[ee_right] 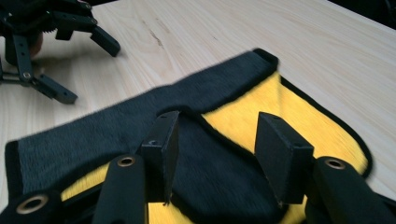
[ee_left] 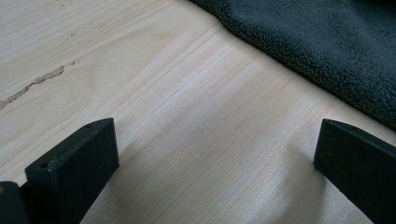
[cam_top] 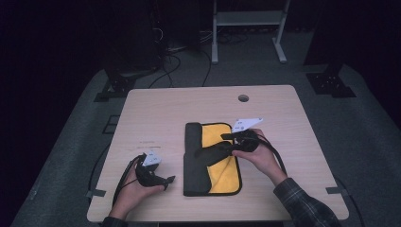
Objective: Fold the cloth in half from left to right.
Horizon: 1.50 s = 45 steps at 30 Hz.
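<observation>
Right gripper [ee_right: 215, 154] half spread over folded yellow-and-dark-grey fleece cloth [ee_right: 299, 112], seemingly not pinching; left gripper [ee_left: 210, 154] spread wide, cloth just beyond.

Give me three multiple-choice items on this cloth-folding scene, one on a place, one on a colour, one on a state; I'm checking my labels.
1. Where does the left gripper rest?
A. On the bare table, left of the cloth
B. On top of the cloth
C. By the round hole in the table

2. What colour is the cloth's exposed inner face?
A. Red
B. Yellow
C. White

3. How do the left gripper's jaws stand?
A. Clamped on the cloth
B. Shut with nothing between them
C. Open over bare wood

Answers:
1 A, the high view shows it on the table beside the cloth's dark edge.
2 B, yellow shows beside the dark folded flap.
3 C, the left gripper view shows the jaws wide apart with only wood between them.
</observation>
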Motion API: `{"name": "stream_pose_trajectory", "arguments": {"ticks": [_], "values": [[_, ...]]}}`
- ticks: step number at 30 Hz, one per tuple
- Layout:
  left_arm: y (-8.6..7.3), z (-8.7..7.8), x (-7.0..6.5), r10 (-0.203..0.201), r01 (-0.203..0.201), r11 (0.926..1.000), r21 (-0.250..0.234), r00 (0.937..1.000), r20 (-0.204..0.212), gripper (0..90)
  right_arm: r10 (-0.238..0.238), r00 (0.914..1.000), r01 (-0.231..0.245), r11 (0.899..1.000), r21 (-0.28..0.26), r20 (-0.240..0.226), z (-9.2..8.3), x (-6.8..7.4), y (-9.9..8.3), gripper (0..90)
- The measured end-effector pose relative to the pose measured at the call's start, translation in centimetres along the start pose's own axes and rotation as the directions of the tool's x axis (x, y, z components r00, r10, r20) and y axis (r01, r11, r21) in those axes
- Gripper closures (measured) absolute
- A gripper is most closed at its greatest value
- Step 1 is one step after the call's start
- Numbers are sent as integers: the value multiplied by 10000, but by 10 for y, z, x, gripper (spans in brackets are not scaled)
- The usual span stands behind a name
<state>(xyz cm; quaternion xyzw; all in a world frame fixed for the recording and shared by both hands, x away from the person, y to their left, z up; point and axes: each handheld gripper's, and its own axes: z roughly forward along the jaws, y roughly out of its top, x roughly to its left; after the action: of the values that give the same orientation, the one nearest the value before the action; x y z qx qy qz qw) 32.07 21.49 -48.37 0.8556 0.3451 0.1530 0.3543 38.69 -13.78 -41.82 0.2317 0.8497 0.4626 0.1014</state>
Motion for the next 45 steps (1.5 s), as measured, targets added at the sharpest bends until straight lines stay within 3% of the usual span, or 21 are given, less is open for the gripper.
{"name": "stream_pose_trajectory", "arguments": {"ticks": [13,25,29,33,34,37,38,45], "values": [[0,0,0,-29,29,10000,-21,10000,-3,0,-297,9964,320,9991,287,-790,54,18,18,458],[0,0,0,-5,5,10000,27,10000,-1,0,-382,9943,480,9940,983,-997,94,23,10,464],[0,0,0,-10,10,10000,27,10000,-2,0,-791,9934,900,9864,1375,-833,100,26,5,500],[0,0,0,-7,7,10000,29,10000,-3,0,-818,9934,930,9848,1470,-807,102,26,1,572],[0,0,0,-8,8,10000,30,10000,-4,0,-727,9942,839,9853,1488,-791,103,26,0,653],[0,0,0,-25,25,10000,31,10000,6,0,-602,9958,699,9865,1481,-693,102,24,0,714],[0,0,0,-27,27,10000,30,10000,6,0,-356,9971,450,9889,1419,-679,101,23,1,748],[0,0,0,-18,18,10000,17,10000,2,0,208,9976,-136,9942,1069,-668,89,12,11,805]]}}
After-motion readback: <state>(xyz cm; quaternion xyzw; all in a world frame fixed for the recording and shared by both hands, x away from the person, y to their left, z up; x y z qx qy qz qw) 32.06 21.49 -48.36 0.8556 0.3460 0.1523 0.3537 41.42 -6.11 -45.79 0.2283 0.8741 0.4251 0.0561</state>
